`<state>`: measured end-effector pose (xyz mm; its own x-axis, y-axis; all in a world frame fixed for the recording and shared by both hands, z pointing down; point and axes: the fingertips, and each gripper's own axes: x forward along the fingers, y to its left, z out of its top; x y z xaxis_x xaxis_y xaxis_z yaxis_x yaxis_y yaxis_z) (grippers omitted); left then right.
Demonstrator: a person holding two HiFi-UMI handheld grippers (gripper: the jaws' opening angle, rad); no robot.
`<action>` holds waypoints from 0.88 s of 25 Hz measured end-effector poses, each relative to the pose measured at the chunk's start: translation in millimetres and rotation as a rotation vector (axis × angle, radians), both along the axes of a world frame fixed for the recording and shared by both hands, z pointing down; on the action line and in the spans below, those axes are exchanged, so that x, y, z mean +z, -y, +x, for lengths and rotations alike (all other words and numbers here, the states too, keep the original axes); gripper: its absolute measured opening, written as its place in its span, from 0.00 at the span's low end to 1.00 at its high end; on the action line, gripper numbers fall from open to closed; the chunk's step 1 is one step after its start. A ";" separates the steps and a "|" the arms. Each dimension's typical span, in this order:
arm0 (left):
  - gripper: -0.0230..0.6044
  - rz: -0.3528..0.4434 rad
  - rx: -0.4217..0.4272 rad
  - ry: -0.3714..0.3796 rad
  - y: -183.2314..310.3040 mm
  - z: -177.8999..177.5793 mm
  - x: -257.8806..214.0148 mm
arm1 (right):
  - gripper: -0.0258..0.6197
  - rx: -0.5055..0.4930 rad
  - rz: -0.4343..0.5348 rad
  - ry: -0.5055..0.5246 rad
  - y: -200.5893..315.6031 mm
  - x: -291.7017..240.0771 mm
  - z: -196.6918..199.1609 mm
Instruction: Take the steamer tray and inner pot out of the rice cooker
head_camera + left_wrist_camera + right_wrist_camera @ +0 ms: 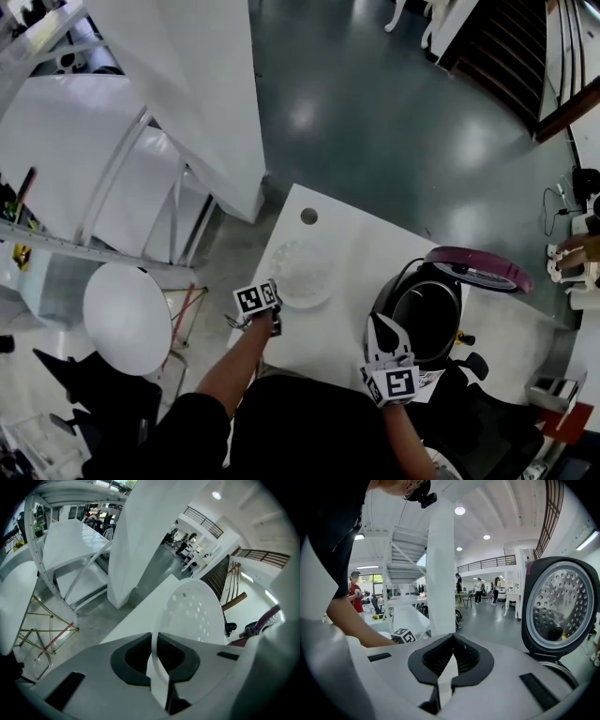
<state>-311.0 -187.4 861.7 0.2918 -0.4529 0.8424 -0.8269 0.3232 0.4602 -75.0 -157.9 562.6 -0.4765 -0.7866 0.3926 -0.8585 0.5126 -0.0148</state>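
The steamer tray (305, 272) lies on the table (342, 239), to the left of the rice cooker (392, 298) and apart from it. The inner pot (429, 317) sits inside the cooker. The lid (478, 268) stands raised at the cooker's far right side. The left gripper (277, 300) is at the tray's near rim, with the rim between its jaws. The right gripper (382, 328) is at the cooker's near side.

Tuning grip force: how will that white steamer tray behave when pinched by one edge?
Probably light: the steamer tray looks like thin, white, perforated plastic. Likely stiff: no visible sag with the left gripper shut on one rim edge. Could pivot or slip; the rim looks thin and smooth.
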 end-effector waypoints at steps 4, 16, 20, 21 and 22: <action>0.08 -0.025 -0.027 -0.030 2.4 -3.5 10.1 | 0.04 0.002 0.001 -0.003 -0.4 5.5 -8.7; 0.18 -0.040 -0.011 0.023 7.4 -8.0 16.9 | 0.04 0.066 -0.017 -0.046 -7.4 8.8 -1.2; 0.25 -0.053 0.010 0.030 2.4 -5.1 15.4 | 0.04 0.080 -0.009 -0.043 -8.0 4.4 8.5; 0.28 -0.051 0.014 0.040 0.8 -5.7 13.5 | 0.04 0.079 -0.005 -0.039 -8.8 3.9 11.5; 0.29 -0.047 0.017 0.051 -0.7 -6.9 10.9 | 0.04 0.080 -0.002 -0.032 -9.7 3.8 14.7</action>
<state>-318.0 -186.6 872.6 0.2552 -0.4080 0.8766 -0.8542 0.3296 0.4021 -60.3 -148.2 566.4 -0.3992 -0.8208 0.4087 -0.8968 0.4422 0.0121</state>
